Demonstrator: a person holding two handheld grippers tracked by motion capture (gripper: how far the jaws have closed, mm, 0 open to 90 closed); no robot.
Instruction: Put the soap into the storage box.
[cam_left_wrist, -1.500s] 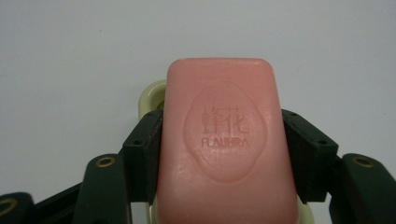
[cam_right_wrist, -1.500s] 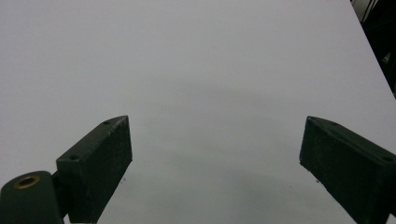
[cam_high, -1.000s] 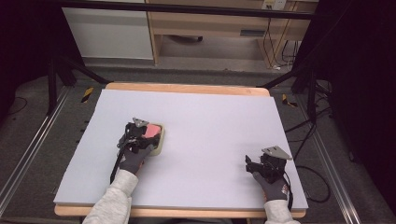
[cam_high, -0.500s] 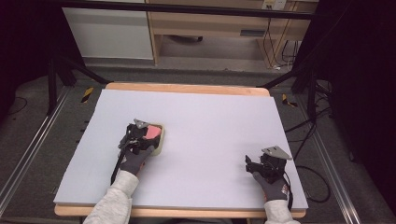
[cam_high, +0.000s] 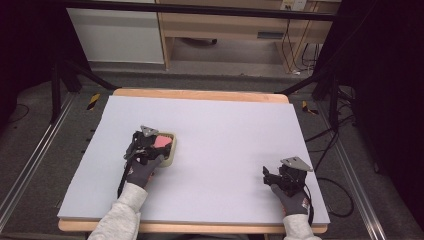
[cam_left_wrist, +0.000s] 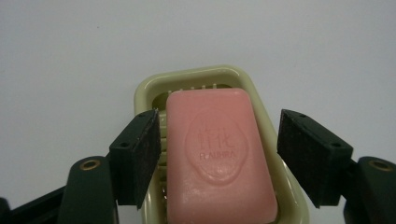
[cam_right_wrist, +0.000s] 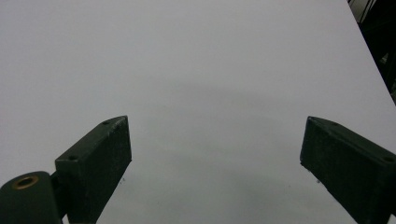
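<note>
The pink soap bar (cam_left_wrist: 219, 156) is seen lying in the cream soap dish (cam_left_wrist: 148, 86), just released as the left gripper (cam_left_wrist: 218, 154) jaws have been opening, so withdrawal is judged next.

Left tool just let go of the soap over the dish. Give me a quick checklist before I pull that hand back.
1. Pink soap bar lies inside the pale green soap dish: ok.
2. Left tool has just been opening; its pads stand apart from the soap on both sides, soap between them: ok.
3. Dish sits flat on the white table: ok.
4. Soap fully seated, near end not over the rim: cannot tell, near end cut off in the left gripper view.
5. Right tool open, nothing between its jaws, resting far from the dish: ok.
</note>
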